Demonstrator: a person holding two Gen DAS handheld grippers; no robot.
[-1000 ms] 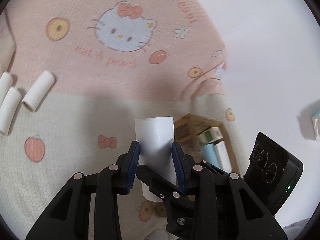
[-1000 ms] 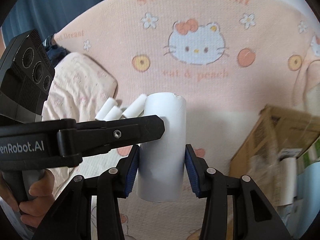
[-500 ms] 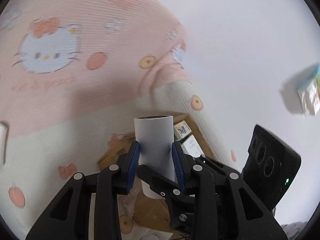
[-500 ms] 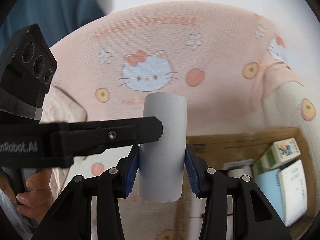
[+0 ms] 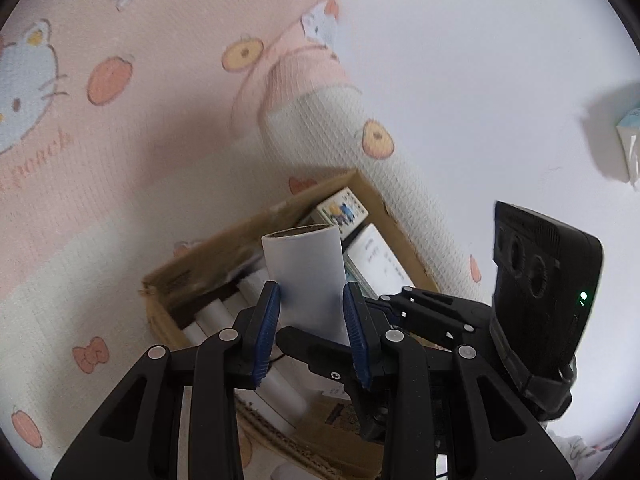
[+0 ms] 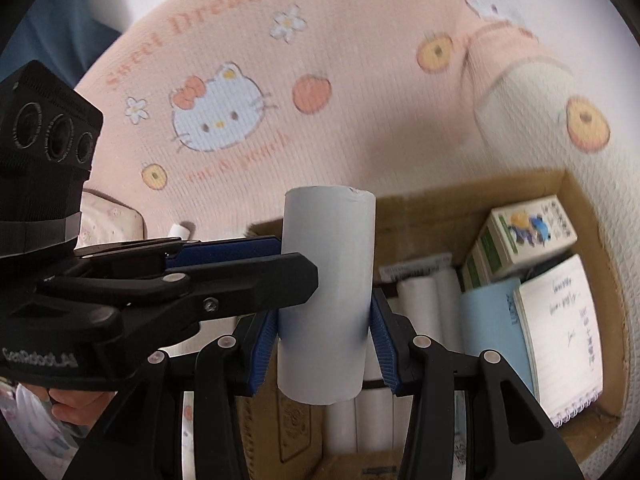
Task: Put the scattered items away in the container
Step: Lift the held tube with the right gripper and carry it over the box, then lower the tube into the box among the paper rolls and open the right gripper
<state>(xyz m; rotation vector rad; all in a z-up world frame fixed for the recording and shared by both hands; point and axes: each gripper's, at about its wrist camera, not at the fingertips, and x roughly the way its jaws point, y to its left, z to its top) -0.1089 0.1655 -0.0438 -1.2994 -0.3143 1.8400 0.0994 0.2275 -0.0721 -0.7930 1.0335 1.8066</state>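
Both grippers are shut on one white cardboard tube point(image 5: 306, 276), also seen in the right wrist view point(image 6: 326, 292). My left gripper point(image 5: 312, 312) clamps it from one side and my right gripper point(image 6: 324, 340) from the other, crossing at right angles. The tube hangs upright over the open brown cardboard box point(image 5: 188, 284) point(image 6: 580, 200). In the box lie several white tubes point(image 6: 416, 300), a small printed carton point(image 6: 528, 232), a blue booklet point(image 6: 488, 316) and a spiral notebook point(image 6: 560, 336).
The box rests on a pink and cream Hello Kitty blanket point(image 6: 248, 92) on a bed. A white wall point(image 5: 480, 60) rises behind the box. One more white tube point(image 6: 180, 230) lies on the blanket to the left, beside a pale pillow point(image 6: 108, 216).
Both grippers carried the tube together to the right, from over the open blanket to above the box. The loose tubes on the blanket have slid out of the left wrist view.
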